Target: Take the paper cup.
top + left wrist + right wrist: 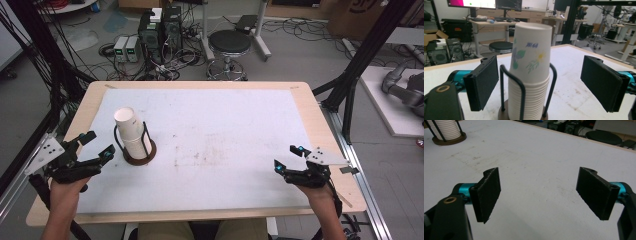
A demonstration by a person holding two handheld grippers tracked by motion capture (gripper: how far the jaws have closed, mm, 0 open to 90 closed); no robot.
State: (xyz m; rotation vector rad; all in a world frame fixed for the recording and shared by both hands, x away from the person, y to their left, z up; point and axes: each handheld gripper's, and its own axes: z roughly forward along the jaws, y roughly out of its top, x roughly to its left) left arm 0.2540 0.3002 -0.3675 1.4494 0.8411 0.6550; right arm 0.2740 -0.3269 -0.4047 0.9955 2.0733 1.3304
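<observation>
The stack of paper cups (131, 134) stands upside down in its black wire holder (145, 140) on a round brown base, over at the left side of the desk (210, 145). My left gripper (95, 146) sits just beside it, on my side of the holder, jaws spread wide and nothing pinched. In the left gripper view I'm looking straight at the stack of paper cups (530, 72), between my two black pads (484, 82) but farther off, neither one touching it; here I can read the flower print and blue lettering on the top cup and the ribbed rims below, which the high view doesn't give me. My right gripper (289, 157) is well apart, near the desk's right edge, jaws spread too, bare desk between them. Its own view catches the wire holder (447, 137) at the top left corner.
</observation>
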